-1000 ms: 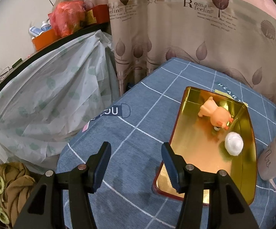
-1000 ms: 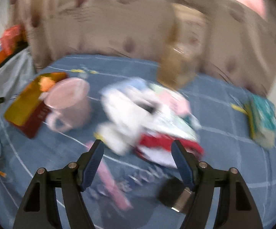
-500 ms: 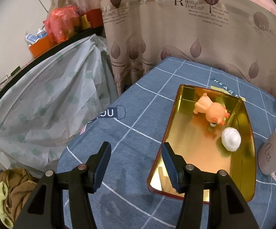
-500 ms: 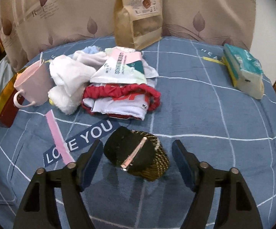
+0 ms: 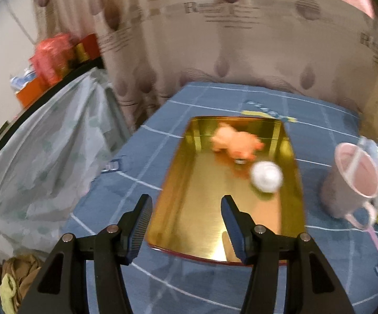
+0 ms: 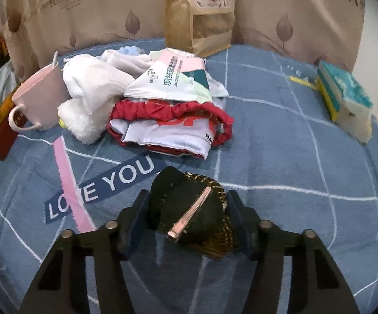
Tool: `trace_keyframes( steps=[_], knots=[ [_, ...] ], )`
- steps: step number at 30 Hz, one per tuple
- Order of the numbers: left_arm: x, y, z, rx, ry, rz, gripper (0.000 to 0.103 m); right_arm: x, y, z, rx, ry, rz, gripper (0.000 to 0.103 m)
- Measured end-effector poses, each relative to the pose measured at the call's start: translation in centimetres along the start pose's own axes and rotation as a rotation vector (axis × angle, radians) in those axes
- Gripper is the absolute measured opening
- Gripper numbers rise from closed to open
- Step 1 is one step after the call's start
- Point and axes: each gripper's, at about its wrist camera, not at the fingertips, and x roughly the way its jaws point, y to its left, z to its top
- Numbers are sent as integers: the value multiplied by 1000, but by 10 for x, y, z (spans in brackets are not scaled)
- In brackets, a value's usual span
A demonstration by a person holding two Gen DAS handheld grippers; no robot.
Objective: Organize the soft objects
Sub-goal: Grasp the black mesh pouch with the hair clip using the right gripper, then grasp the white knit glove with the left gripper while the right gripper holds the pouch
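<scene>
Black-gold hair bow [image 6: 189, 209], flat on blanket [image 6: 280, 162]

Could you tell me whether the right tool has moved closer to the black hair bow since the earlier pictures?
Yes. The right tool has come down around the black hair bow, its jaws closing against it, below the LOVE YOU lettering.

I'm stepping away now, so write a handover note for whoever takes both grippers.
Right gripper: jaws have just been closing around the black hair accessory, which is still on the blanket; a firm grip isn't clear.
Left gripper: open, empty, above the gold tray.
Done: orange plush toy and white ball lie in the tray.
Left: the accessory, then the white towels and red-trimmed cloth beside the pink mug.
</scene>
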Motion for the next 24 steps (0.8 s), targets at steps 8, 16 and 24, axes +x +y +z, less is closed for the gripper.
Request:
trace_keyframes(
  steps=[8,16,24],
  knots=[
    [-17,-63,11,89,-15,-143,56,-1,-4,0,0,-8,-35,34],
    [-35,-138,19,206,-7,-306,56,-1,-14,1,39,3,-63,31],
    [-45,-217,20,298,75,-494,56,-1,-17,0,74,14,-34,31]
  ],
)
